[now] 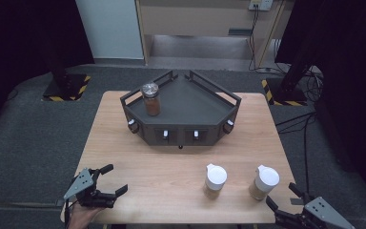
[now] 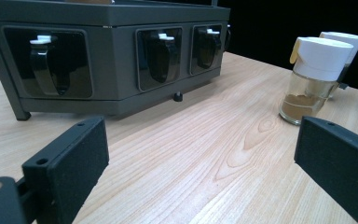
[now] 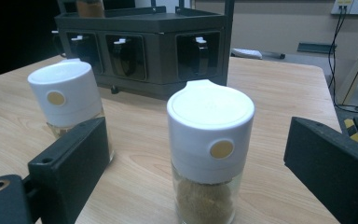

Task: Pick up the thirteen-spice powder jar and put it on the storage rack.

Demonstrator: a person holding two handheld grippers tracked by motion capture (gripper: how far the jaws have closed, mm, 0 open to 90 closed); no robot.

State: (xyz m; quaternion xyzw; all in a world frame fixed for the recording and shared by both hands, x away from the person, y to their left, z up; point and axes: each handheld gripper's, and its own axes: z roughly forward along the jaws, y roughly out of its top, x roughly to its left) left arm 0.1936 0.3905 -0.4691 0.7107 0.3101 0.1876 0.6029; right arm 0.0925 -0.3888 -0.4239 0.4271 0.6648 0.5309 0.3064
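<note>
Two white-capped spice jars stand near the table's front edge: one (image 1: 215, 181) in the middle, one (image 1: 264, 182) to its right. The right jar (image 3: 209, 154) sits just ahead of my right gripper (image 1: 282, 196), between its wide-apart jaws without touching them; the other jar (image 3: 69, 100) is farther left. My left gripper (image 1: 109, 180) is open at the front left corner with bare wood between its jaws; both jars (image 2: 313, 77) lie off to its right. A dark corner rack (image 1: 181, 112) stands at the table's back with a metal-lidded jar (image 1: 151, 98) of brown spice on its top.
The rack's front panels (image 2: 161, 56) hold small white-topped dispensers behind dark windows. Bare wooden table (image 1: 157, 164) spreads between the rack and the grippers. Dark stands and cables sit on the floor beyond the table's back corners.
</note>
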